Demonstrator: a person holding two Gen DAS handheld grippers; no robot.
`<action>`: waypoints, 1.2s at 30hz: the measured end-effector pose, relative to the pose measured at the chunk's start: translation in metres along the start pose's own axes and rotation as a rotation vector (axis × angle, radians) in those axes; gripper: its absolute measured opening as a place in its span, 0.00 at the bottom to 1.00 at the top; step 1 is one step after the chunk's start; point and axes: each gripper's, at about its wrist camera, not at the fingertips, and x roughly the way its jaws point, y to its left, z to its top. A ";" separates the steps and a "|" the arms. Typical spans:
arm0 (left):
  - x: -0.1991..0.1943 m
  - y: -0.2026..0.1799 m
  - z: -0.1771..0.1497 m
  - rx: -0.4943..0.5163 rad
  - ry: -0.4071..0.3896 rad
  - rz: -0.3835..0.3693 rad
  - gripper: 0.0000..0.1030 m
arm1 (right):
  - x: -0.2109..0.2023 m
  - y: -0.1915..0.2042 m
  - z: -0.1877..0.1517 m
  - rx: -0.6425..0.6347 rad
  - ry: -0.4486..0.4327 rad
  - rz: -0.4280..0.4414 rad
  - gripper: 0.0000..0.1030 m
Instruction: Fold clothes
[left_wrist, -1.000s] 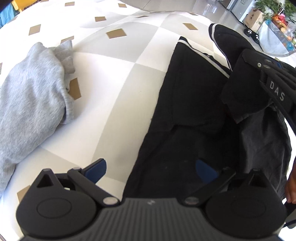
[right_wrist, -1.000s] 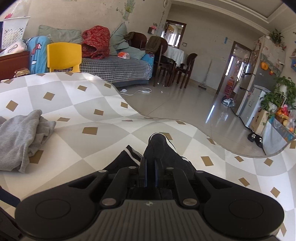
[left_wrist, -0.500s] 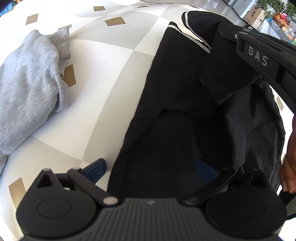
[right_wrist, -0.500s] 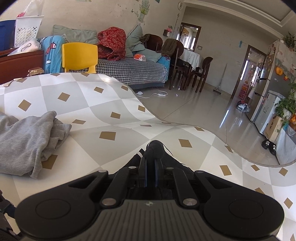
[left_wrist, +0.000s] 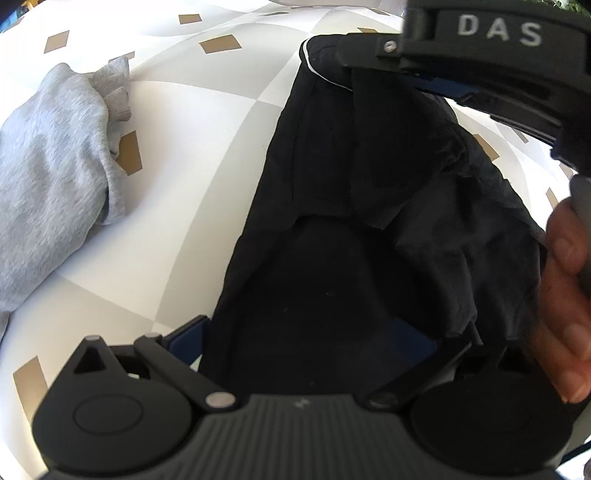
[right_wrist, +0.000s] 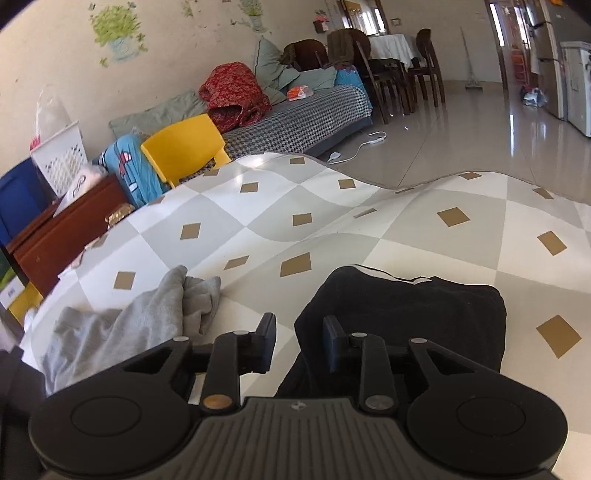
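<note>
Over at nine o'clock the grey garment (left_wrist: 51, 162) lies bunched on the checked worktop (left_wrist: 192, 122). Centre stage, the black garment (left_wrist: 354, 229) lies spread, and the left gripper (left_wrist: 306, 336) points down at it, fingers wide either side of its near edge. Up at one o'clock the right gripper (right_wrist: 299, 341), its fingers just opening to a narrow gap, the cloth's edge below them, not pinched.
</note>
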 end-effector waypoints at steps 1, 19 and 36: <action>0.000 0.000 0.000 -0.001 -0.001 0.004 1.00 | -0.005 -0.001 0.002 -0.005 -0.013 -0.023 0.27; -0.005 -0.016 -0.005 0.073 -0.059 0.059 1.00 | -0.090 -0.045 -0.024 -0.081 0.061 -0.272 0.37; 0.005 -0.053 -0.032 0.204 -0.089 0.095 1.00 | -0.134 -0.100 -0.100 -0.093 0.254 -0.439 0.42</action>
